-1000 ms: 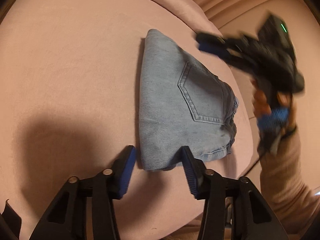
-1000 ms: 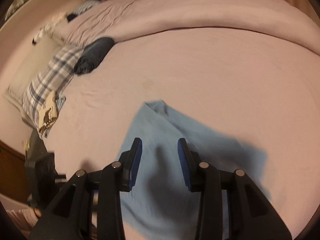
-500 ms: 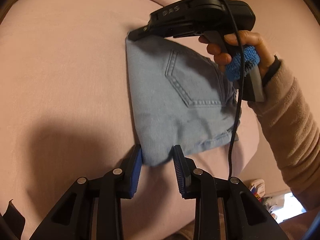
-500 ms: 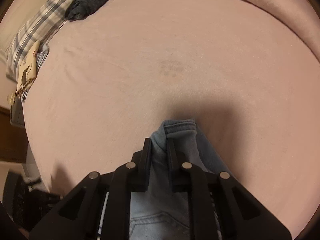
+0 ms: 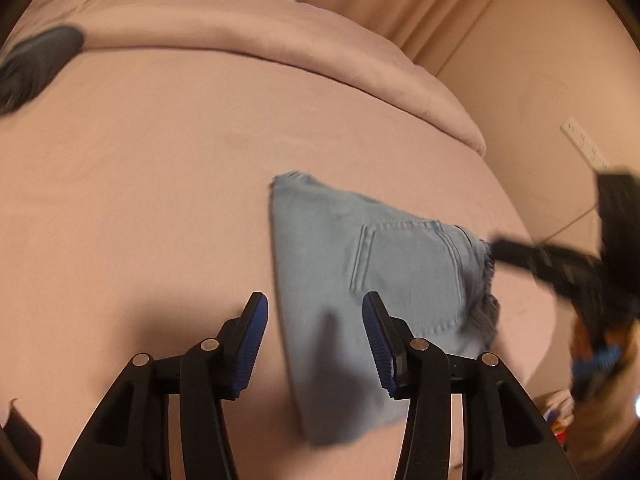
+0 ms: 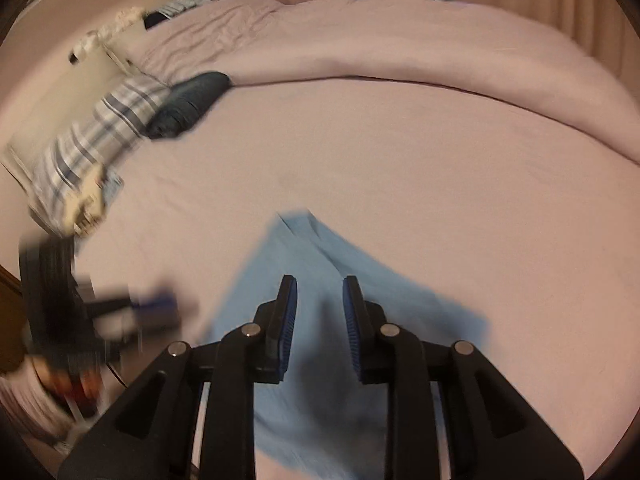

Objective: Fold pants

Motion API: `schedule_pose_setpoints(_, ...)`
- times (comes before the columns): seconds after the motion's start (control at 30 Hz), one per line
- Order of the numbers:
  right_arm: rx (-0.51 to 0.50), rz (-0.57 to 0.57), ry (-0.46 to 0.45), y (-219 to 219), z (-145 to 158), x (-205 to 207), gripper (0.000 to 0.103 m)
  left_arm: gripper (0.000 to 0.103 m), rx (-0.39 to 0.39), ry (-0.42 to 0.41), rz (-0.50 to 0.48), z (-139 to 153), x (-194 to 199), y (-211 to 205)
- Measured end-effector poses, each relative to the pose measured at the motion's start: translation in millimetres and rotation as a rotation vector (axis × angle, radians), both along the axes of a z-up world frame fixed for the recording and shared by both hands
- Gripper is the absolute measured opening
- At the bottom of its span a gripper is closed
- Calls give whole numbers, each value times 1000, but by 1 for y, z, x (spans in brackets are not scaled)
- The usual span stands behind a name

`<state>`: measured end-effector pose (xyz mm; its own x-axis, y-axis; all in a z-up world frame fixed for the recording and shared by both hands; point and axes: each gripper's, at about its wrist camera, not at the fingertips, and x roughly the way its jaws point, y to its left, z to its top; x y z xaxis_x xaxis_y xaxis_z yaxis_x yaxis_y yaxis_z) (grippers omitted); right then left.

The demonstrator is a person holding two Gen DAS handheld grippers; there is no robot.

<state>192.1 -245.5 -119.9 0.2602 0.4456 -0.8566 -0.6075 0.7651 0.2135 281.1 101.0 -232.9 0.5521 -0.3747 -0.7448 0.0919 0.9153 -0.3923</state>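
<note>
Light blue jeans, folded into a compact stack with a back pocket on top, lie on the pink bed sheet. My left gripper hovers above their near left corner; its jaws are opening and nothing is pinched between them. In the right wrist view the jeans are a blurred blue patch under my right gripper, whose jaws are also opening, a narrow gap between them, clear of the cloth. Each gripper shows as a blurred black shape in the other's view: the right gripper, the left gripper.
A dark rolled garment lies at the far left beside a plaid pillow. A bunched pink duvet runs along the back of the bed. Curtains and a wall stand beyond the bed's right edge.
Half a second ago both grippers were pinched on edges of the jeans. Both have let go, risen and drawn back, and the jeans lie folded on the sheet.
</note>
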Motion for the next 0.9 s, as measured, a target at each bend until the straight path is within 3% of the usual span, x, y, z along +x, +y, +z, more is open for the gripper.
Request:
schedule_pose_setpoints(0.17,-72,-36,3,-41,-23,-33,24,48,108,16,-24,-17,20,-17)
schedule_pose_setpoints(0.23,-103,-34,33,-47,-44,-43,20,48,152,54,-27,-31,32,-21)
schedule_pose_setpoints(0.3,-107,-44,54,-49,-62,-50,19,49,149,102,-28,-42,42,-20)
schedule_pose_setpoints(0.43,-114,-59,38,-44,-67,-51,19,50,130,168,-56,-44,61,-13)
schedule_pose_setpoints(0.6,-33,-93,48,-55,-62,-50,19,50,109,148,-20,-32,56,-1)
schedule_pose_setpoints(0.63,-15,-105,52,-59,-57,-53,21,51,110,129,-3,-26,51,6)
schedule_pose_setpoints(0.7,73,-128,69,-72,-45,-59,40,51,56,108,-1,-18,40,19)
schedule_pose_setpoints(0.73,105,-141,72,-79,-41,-62,54,53,18,102,-1,-15,34,28)
schedule_pose_setpoints(0.8,145,-172,85,-90,-39,-64,59,60,-22,97,5,-12,26,38)
schedule_pose_setpoints(0.9,176,-275,138,-114,-53,-54,61,60,-53,107,8,-12,18,48)
